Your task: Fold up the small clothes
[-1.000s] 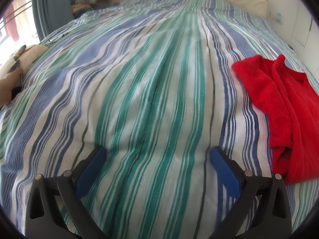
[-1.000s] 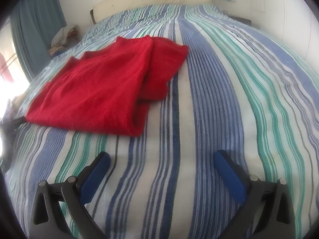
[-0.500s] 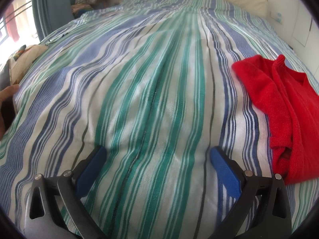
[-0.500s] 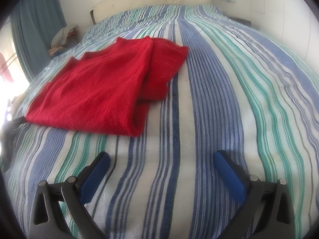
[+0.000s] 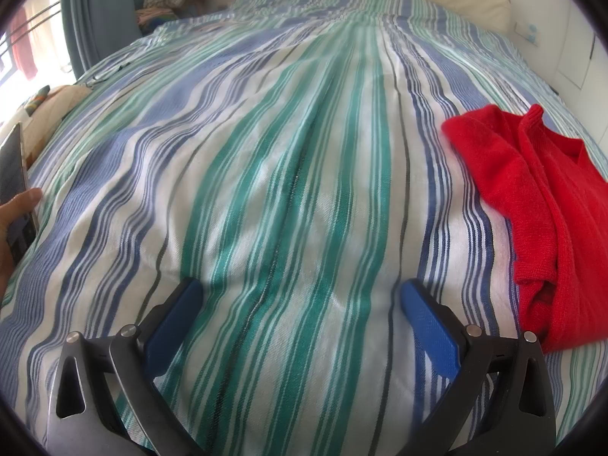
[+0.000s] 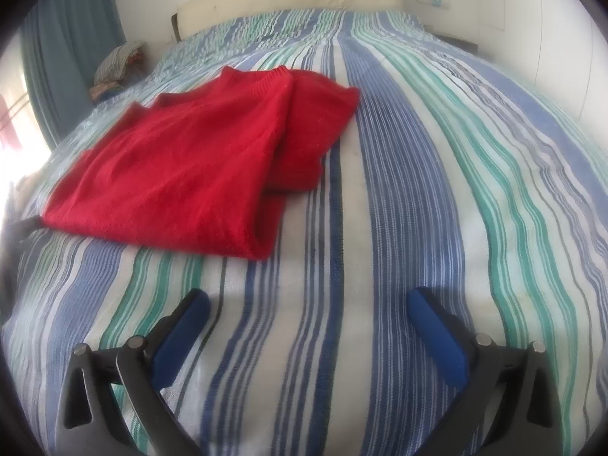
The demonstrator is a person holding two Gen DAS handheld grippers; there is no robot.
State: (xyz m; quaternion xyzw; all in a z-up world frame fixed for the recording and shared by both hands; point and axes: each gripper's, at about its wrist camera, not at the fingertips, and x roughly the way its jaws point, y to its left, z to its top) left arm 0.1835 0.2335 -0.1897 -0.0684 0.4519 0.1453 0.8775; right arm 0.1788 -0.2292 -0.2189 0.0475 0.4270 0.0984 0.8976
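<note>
Knitwear first: a red sweater (image 6: 197, 167) lies on the striped bedspread (image 6: 418, 197), partly folded, one side turned over the body so a doubled edge runs down its right flank, neck end toward the headboard (image 6: 288, 3). I have both tools empty. My right gripper (image 6: 308, 313) stands wide, blue pads spread over bare stripes near the foot edge of the bed, and the sweater's near hem sits just ahead of it and off toward its left finger (image 6: 182, 326), not touching. My left gripper (image 5: 296, 304) is equally wide and looks up the middle of the bed, where the sweater (image 5: 539, 220) shows only at the right side, near but apart from the right finger (image 5: 429, 323). I judge the step in hand to be the next fold, bringing hem toward neck. To do it well, I would take the two near corners of the hem, one per tool, pinching all layers so the turned-in side does not slip out, lift only enough to clear the bedspread, carry both corners evenly toward the headboard, and lay them square on the shoulders. The knit looks soft and thick, so a shallow bite may shed the lower layer. At the bed's left edge a hand (image 5: 13, 224) holds a phone (image 5: 15, 186), well clear of the work.
</note>
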